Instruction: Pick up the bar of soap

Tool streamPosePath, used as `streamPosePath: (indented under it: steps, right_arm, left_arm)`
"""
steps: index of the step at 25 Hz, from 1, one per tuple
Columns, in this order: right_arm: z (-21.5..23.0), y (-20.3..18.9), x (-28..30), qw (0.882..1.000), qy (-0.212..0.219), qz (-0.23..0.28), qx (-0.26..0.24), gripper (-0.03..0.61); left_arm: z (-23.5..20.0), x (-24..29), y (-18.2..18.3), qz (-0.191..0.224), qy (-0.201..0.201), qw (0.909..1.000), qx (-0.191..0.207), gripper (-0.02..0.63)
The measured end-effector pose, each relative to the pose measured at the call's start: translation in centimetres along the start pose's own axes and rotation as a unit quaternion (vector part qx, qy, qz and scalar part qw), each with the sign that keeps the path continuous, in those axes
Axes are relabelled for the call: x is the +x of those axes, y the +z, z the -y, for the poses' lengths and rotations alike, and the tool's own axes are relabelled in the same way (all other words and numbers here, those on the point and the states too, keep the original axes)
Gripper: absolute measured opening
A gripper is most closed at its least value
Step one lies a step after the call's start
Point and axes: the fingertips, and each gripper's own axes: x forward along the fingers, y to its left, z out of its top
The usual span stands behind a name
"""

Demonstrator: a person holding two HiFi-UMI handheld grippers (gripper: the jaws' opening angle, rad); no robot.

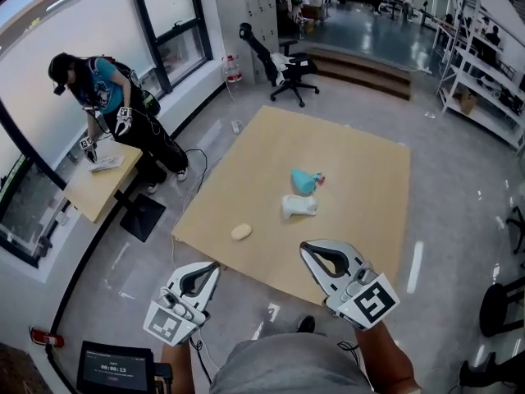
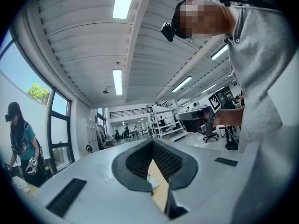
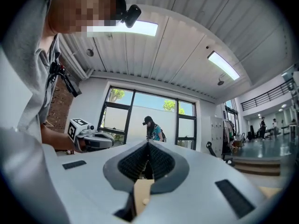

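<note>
the left gripper [image 1: 215, 267] has its jaws closed tight, holding nothing. the right gripper [image 1: 305, 249] is the same. the bar of soap [image 1: 241, 231] lies on the wood table [image 1: 361, 220], ahead of the left gripper, not touched. the numbers on the small screen [image 1: 115, 368] are too tiny to read.

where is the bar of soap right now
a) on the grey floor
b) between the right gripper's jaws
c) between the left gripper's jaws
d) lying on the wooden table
d: the bar of soap lies on the table near its front left edge, while the left gripper and the right gripper are both shut with nothing in them.
</note>
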Motion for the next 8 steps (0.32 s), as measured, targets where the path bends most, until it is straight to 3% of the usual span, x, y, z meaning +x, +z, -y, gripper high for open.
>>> streamPosePath:
  steps: [4, 8]
  right_arm:
    - [-3.6, 0.3, -0.9, 0.999, -0.039, -0.006, -0.005, 0.006]
    - [-7.3, 0.8, -3.5, 0.995, -0.102, 0.002, 0.01, 0.006]
  left_arm:
    - [1.6, -4.5, 0.1, 0.004, -0.027, 0.9996, -0.005, 0.005]
    - [3.2, -8.7, -0.2, -0.032, -0.082, 0.9954, 0.037, 0.005]
